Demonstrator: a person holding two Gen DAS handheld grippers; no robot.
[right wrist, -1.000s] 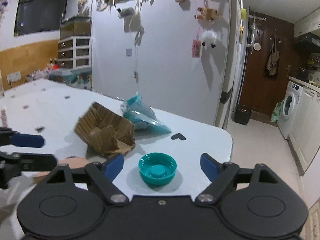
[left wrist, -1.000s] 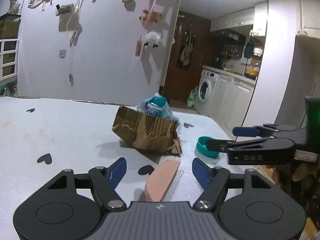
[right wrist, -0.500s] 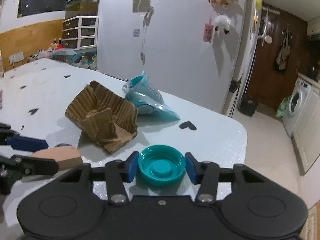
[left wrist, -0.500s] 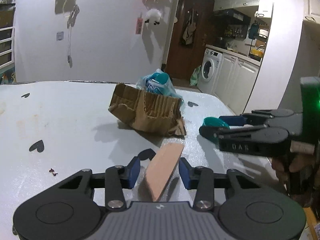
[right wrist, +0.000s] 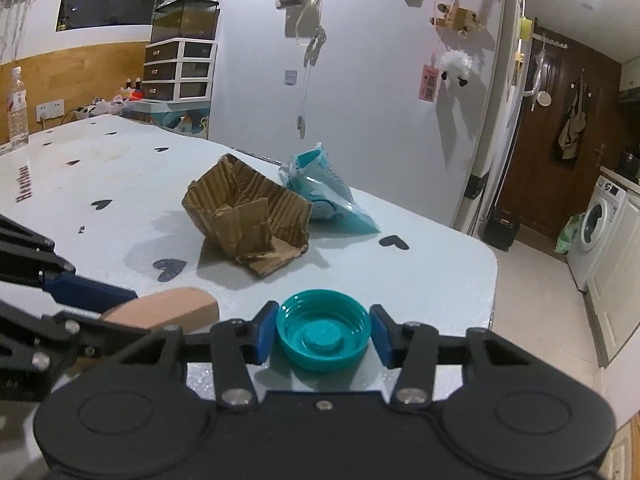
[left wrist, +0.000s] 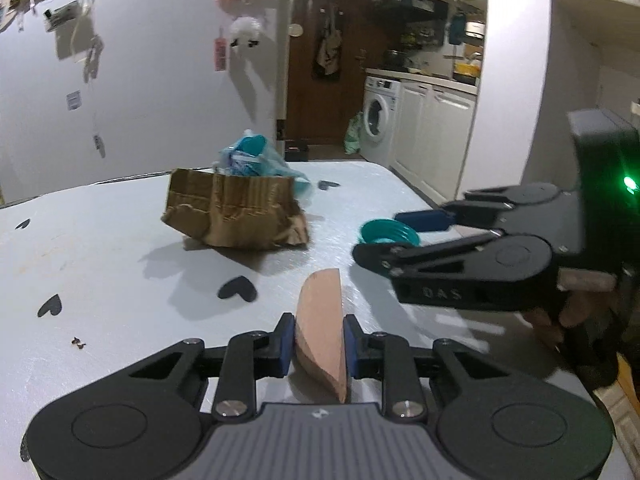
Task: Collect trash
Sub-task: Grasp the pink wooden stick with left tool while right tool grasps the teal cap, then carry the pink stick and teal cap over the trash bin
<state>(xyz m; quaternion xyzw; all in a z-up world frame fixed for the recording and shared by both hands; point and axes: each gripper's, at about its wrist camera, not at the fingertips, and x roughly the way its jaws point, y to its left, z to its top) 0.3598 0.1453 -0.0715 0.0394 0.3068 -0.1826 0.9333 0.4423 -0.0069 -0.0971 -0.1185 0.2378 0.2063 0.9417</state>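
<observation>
My left gripper (left wrist: 316, 344) is shut on a flat pink foam piece (left wrist: 322, 330), held on edge just above the white table (left wrist: 100, 272). My right gripper (right wrist: 322, 334) is shut on a teal bottle cap (right wrist: 322, 335), open side up. In the left wrist view the right gripper (left wrist: 394, 240) is to the right with the cap (left wrist: 388, 233) between its fingers. In the right wrist view the left gripper (right wrist: 120, 304) and the pink piece (right wrist: 168, 306) are at the lower left. A crumpled cardboard piece (right wrist: 248, 220) and a light blue plastic bag (right wrist: 328, 196) lie farther back.
The table has black heart marks (left wrist: 238, 289) and ends in a rounded right edge (right wrist: 490, 264). A water bottle (right wrist: 17, 108) stands at the far left. Beyond the table are a washing machine (right wrist: 596, 224), white cabinets and a dark door.
Both grippers closed from wide open: the left onto the pink foam piece, the right onto the teal cap. The pink piece now stands on edge between the left fingers.
</observation>
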